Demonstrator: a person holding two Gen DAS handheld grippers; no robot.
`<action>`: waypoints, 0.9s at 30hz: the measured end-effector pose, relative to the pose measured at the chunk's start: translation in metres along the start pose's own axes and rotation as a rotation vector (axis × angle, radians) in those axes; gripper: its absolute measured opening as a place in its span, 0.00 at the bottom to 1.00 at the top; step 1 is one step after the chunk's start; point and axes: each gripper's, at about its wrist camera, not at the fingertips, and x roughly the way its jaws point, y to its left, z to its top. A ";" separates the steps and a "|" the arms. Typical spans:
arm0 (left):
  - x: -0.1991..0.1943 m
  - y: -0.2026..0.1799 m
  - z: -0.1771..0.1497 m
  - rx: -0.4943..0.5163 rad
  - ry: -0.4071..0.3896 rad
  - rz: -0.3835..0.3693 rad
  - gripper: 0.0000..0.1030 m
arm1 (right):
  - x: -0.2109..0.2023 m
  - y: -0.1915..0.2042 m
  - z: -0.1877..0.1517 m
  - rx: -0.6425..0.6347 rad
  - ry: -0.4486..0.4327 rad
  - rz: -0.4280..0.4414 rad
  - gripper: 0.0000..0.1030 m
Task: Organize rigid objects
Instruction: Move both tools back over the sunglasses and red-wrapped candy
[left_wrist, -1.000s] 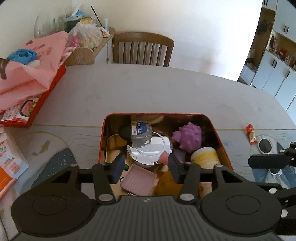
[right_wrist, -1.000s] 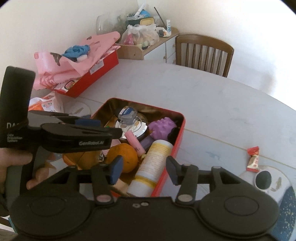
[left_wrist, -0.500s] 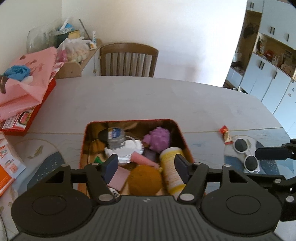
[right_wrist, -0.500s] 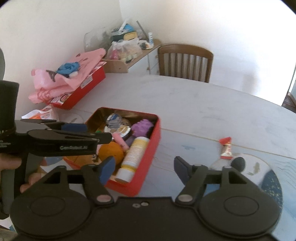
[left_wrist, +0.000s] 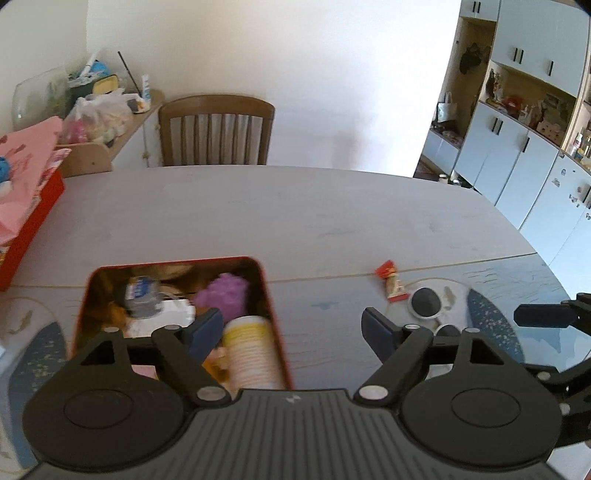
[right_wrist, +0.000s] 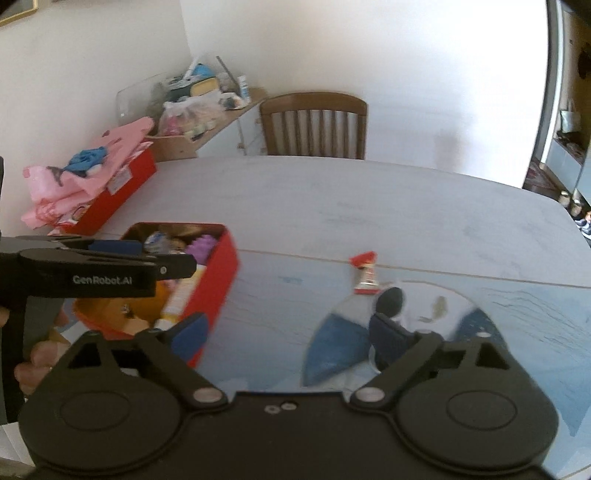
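Both views have slid rightward since a second ago, so the red tin (left_wrist: 275, 306) now sits at lower left instead of centre. Jaws of the left hand-held gripper (left_wrist: 291, 328) and the right hand-held gripper (right_wrist: 291, 339) have just been opening; both stand wide with nothing between them. On the bench (left_wrist: 295, 214), a red-and-white sachet (right_wrist: 365, 275) lies just beside dark sunglasses (right_wrist: 389, 300), right of the filled tin.

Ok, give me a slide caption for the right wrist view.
Open right gripper above the table, red tin of objects at left, sunglasses ahead.
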 end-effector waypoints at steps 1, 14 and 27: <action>0.003 -0.006 0.001 0.001 0.002 0.006 0.80 | 0.000 -0.007 -0.002 0.005 -0.003 0.002 1.00; 0.049 -0.066 0.015 0.006 0.038 0.041 0.80 | 0.017 -0.066 -0.026 -0.006 0.051 0.008 1.00; 0.101 -0.101 0.028 -0.004 0.081 0.069 0.80 | 0.054 -0.074 -0.038 -0.143 0.092 0.036 0.96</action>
